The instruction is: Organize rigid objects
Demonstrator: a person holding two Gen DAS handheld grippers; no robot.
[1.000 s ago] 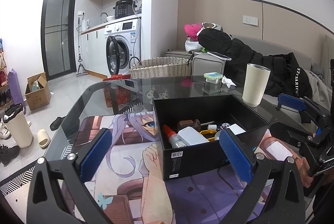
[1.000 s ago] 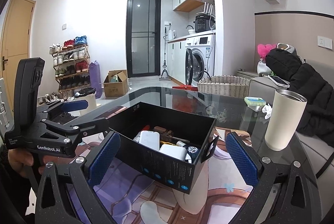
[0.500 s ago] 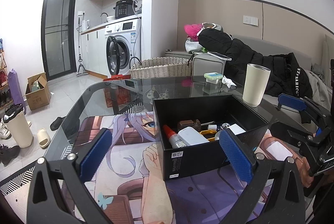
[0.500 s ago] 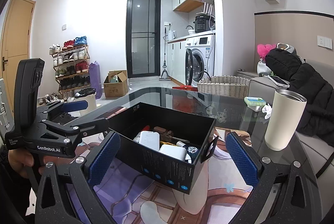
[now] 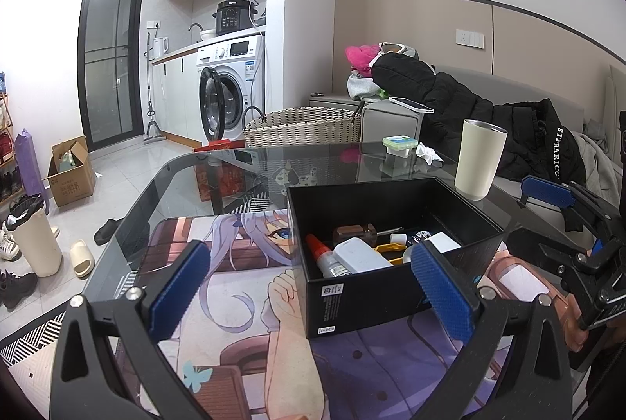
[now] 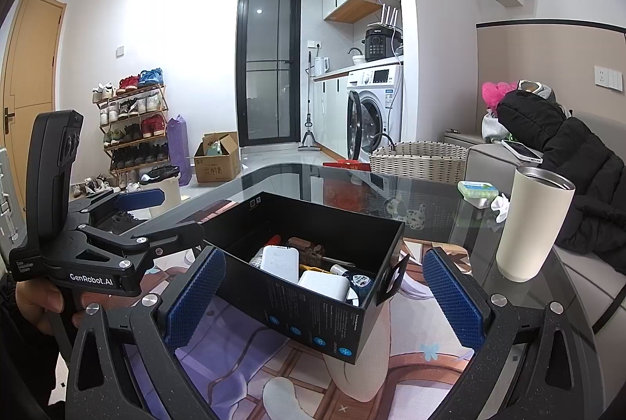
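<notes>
I hold both tongs just short of the black box (image 5: 391, 287), which stands on the printed mat (image 5: 219, 302) on the glass table (image 5: 203, 177). My left gripper (image 5: 313, 287) has its blue pads spread wide with nothing between them, and my right gripper (image 6: 319, 298) is spread just as wide and just as bare. The small rigid things all lie together inside the box: a red-capped bottle (image 5: 322, 255), a white charger block (image 5: 360, 255), a brown-handled screwdriver (image 5: 354, 233), a yellow piece (image 5: 387, 248) and a second white block (image 6: 324, 283). Outside it I see only a cream tumbler (image 5: 478, 158) and a small green-lidded case (image 5: 399, 143) farther back on the glass. I judge this fits either the things having been gathered into the box, or waiting there to be sorted out of it; I cannot tell which. Either way, any reach calls for lowering one pair of tongs over the rim without knocking the thin wall.
</notes>
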